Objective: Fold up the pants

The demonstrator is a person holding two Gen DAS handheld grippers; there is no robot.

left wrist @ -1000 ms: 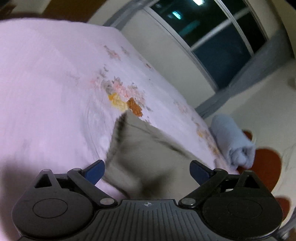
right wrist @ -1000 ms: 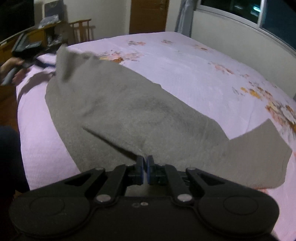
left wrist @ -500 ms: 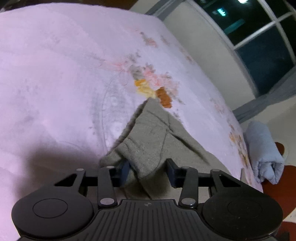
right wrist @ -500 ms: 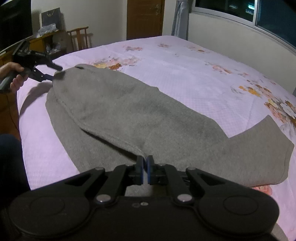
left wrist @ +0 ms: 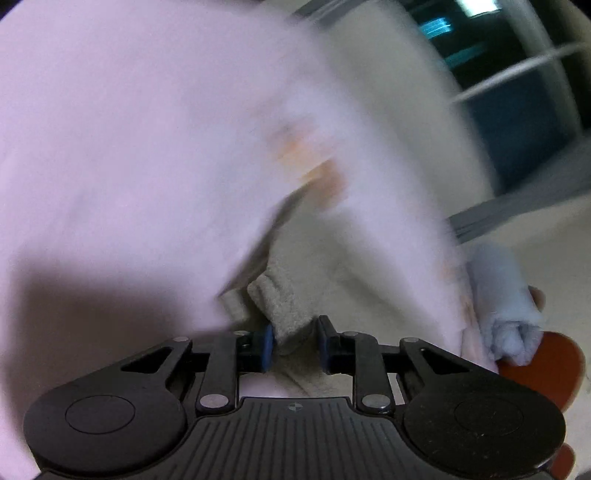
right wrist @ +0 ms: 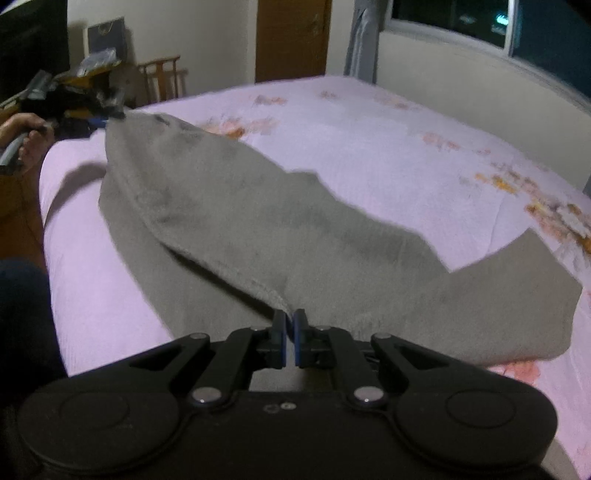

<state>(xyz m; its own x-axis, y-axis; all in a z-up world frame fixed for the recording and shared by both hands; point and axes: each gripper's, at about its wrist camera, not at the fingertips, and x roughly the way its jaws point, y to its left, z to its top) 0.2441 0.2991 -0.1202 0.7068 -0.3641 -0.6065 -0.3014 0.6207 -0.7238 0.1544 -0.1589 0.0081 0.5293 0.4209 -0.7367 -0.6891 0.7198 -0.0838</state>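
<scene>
Grey fleece pants [right wrist: 266, 225] lie across a pink flowered bed [right wrist: 388, 147], one leg folded over the other. My right gripper [right wrist: 290, 334] is shut on the near edge of the top layer. My left gripper [left wrist: 295, 345] is closed on a bunched ribbed end of the pants [left wrist: 284, 306]; that view is blurred by motion. In the right wrist view the left gripper [right wrist: 107, 107] holds the far tip of the pants at the bed's left edge, lifted a little off the bed.
A rolled pale-blue towel [left wrist: 506, 310] lies at the bed's corner above an orange patterned floor [left wrist: 546, 365]. A wooden chair [right wrist: 166, 81], a cluttered desk [right wrist: 85, 70], a door [right wrist: 291, 37] and a window [right wrist: 454, 18] ring the bed.
My left gripper went from wide open to closed on the pants' end and has pulled it left and up. The right gripper stays shut on its edge.
</scene>
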